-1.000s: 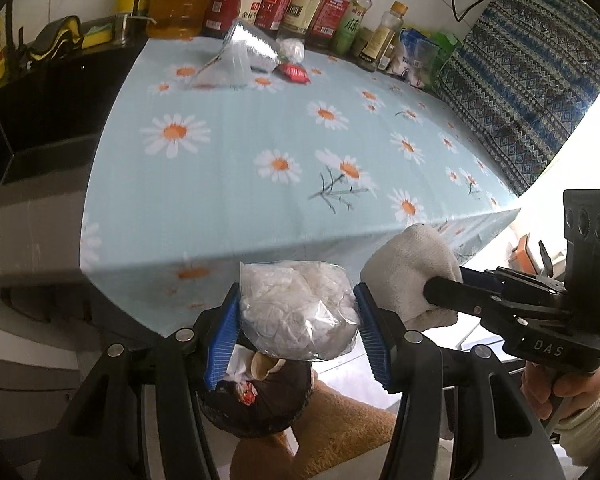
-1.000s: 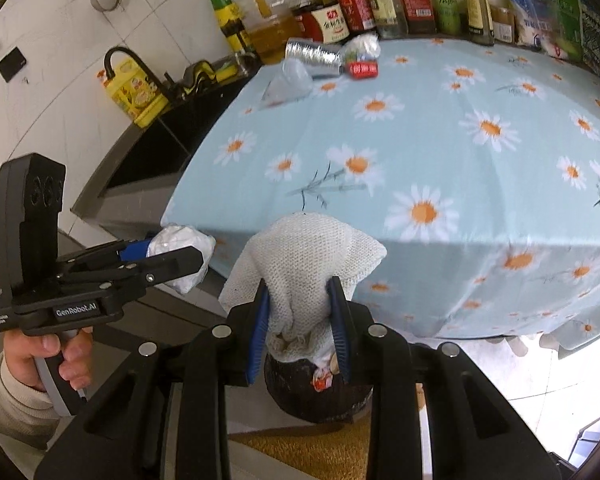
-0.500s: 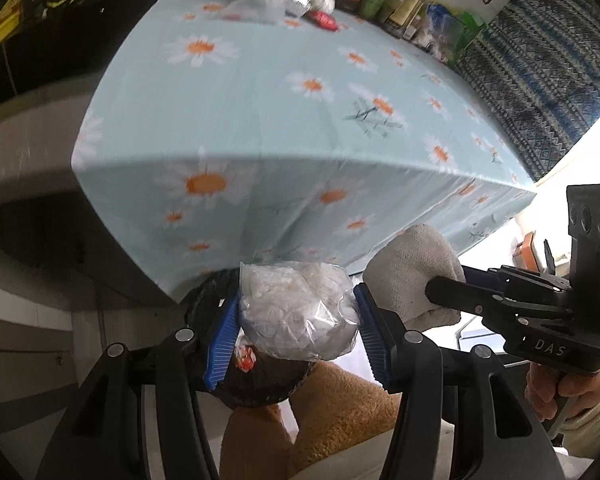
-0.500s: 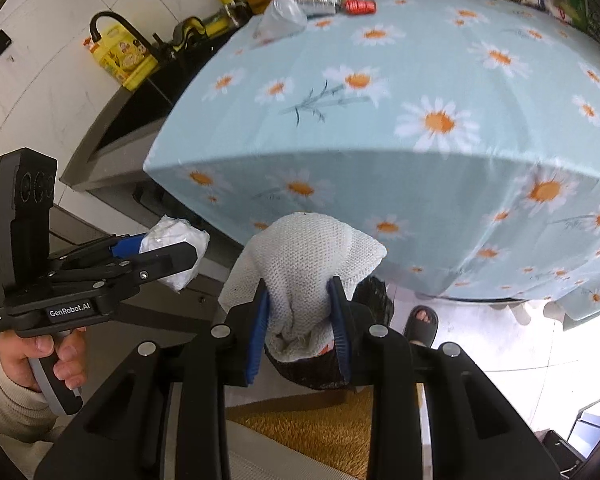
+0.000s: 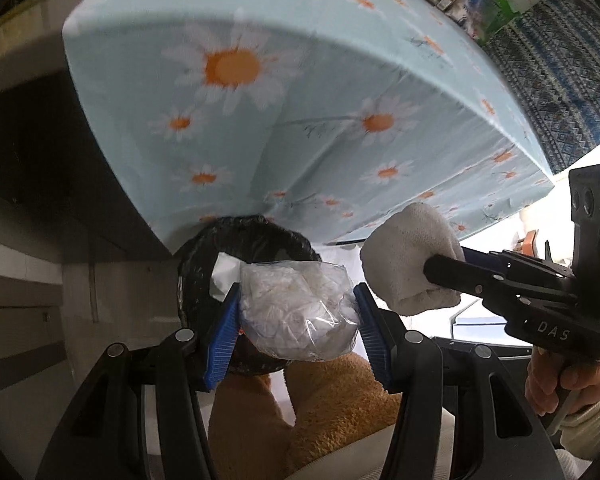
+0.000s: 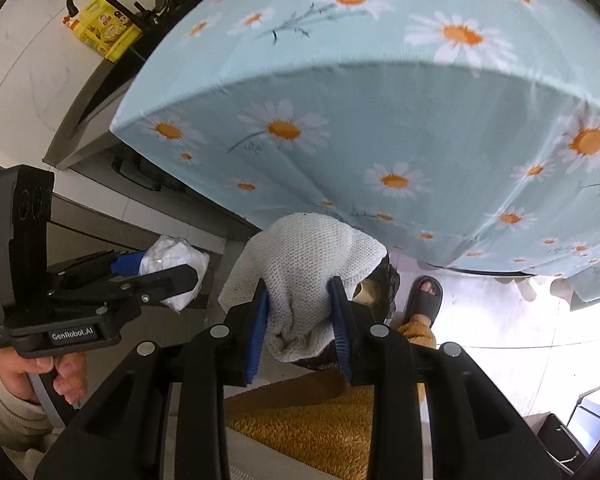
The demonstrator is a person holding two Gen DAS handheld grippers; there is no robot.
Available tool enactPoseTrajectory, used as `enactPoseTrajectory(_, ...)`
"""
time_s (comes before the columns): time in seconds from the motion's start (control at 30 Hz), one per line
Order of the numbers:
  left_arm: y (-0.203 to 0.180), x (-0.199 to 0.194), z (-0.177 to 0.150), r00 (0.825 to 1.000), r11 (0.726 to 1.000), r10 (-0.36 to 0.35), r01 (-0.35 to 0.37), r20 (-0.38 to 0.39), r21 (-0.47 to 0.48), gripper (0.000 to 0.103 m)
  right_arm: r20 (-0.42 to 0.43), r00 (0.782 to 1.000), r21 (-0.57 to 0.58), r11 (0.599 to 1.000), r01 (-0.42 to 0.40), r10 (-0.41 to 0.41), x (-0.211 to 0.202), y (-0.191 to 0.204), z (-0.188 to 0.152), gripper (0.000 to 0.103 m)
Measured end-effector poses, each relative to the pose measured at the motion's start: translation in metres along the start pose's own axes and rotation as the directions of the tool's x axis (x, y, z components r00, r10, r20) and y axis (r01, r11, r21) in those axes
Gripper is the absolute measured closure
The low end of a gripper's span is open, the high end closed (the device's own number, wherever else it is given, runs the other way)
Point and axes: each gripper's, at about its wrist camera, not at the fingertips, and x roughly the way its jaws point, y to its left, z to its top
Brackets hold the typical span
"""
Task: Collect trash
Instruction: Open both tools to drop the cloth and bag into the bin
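Plastic bag [image 5: 298, 312] clamped in left tongs [image 5: 298, 316] | rag [image 6: 300, 276] clamped in right tongs [image 6: 300, 316] | step: drop-off | black bin [image 5: 240, 248] just beyond tongs | next: release over it

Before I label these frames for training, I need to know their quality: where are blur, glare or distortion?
Left wrist view: the daisy-print blue tablecloth is smeared and bowed by the fisheye; the clear plastic bag of white scraps is sharp. Right wrist view: the floor at lower right is blown out white; the white knitted cloth stays crisp.
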Motion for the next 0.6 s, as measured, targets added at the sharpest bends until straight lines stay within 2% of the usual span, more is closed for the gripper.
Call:
enactPoseTrajectory(0.07, 0.004, 0.004, -0.001, 1.0, 1.0, -0.001, 0.001, -0.011, -0.02, 0.049, 0.008, 1.0, 0.009, 1.0, -0.013, 0.013, 0.002, -0.002, 0.001, 0.068)
enactPoseTrajectory(0.3, 0.01, 0.014, -0.003, 0.999, 0.999, 0.01, -0.012, -0.034, -0.045, 0.048, 0.01, 0.999, 0.028, 0.998, -0.052, 0.051, 0.006, -0.007, 0.006, 0.068)
enactPoseTrajectory(0.33, 0.01, 0.015, -0.004, 0.999, 0.999, 0.019, -0.02, -0.037, -0.051, 0.041, 0.009, 0.998, 0.034, 0.998, -0.062, 0.062, 0.005, -0.008, 0.006, 0.064)
enactPoseTrajectory(0.37, 0.01, 0.016, -0.002, 0.999, 0.998, 0.028, -0.031, -0.041, -0.058, 0.035, 0.012, 0.997, 0.041, 0.997, -0.071, 0.07, 0.005, -0.009, 0.007, 0.056)
enactPoseTrajectory(0.4, 0.012, 0.016, -0.002, 0.998, 0.997, 0.036, -0.039, -0.043, -0.07, 0.033, 0.023, 0.997, 0.041, 0.996, -0.075, 0.074, 0.003, -0.009, 0.008, 0.053)
enactPoseTrajectory(0.6, 0.014, 0.017, 0.001, 0.998, 0.994, 0.048, -0.052, -0.051, -0.091, 0.03, 0.053, 0.995, 0.034, 0.996, -0.083, 0.081, -0.004, -0.008, 0.013, 0.053)
